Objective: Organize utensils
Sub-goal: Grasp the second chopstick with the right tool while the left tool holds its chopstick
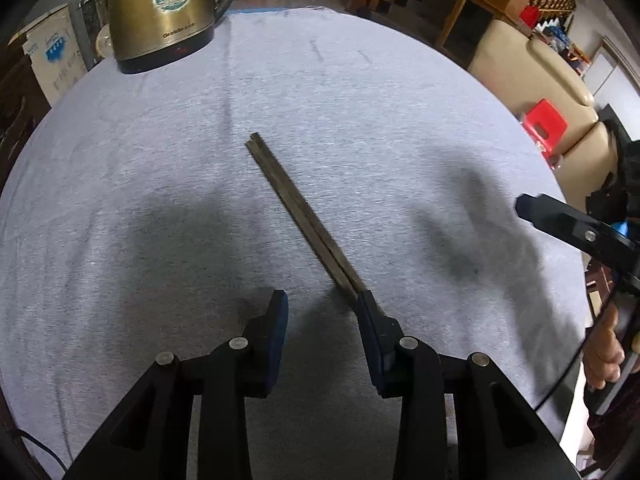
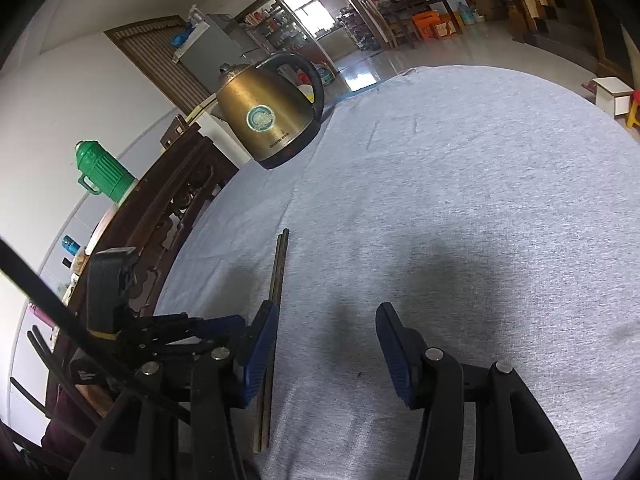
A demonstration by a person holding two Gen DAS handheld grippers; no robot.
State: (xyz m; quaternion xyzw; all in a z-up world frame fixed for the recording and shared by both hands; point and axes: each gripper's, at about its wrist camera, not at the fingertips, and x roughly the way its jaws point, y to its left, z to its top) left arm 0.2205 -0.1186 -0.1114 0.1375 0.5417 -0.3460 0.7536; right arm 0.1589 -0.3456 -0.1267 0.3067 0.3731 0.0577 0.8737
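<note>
chopsticks paired on cloth, both tongs spread, nothing held

pair of dark chopsticks (image 1: 304, 216) lying side by side, touching along the length, flat on the grey tablecloth (image 1: 160, 160), near mid-table. far ends even. brass kettle (image 1: 160, 12) at the far edge, well apart, no obstacle.

left gripper (image 1: 322, 312): released, jaws wide, holding nothing. near end of the sticks running under or against its right finger (image 1: 370, 312); can't tell from this view whether touching or just overlapping in sight.

right gripper (image 2: 326, 328): also released, empty. sticks (image 2: 276, 280) passing beside and partly behind its left finger (image 2: 260, 344), near ends visible below it.

judging by the layout: pair looks already aligned, so probably a pick-up or a last nudge left. no holder or tray in either view, so destination unknown.

to do it well:
- centre the pair between the pads before closing, not off at one finger as now
- come down low, pads nearly on cloth; sticks are thin & flat, easy to miss
- grip across both at once, nearer the middle than the tip, else tilt & swing
- close slow; a quick pinch likely to roll one over the other or scissor them
- watch for cloth bunching btwn pads
- keep the other tong clear, w/ no bump to the free end
</note>
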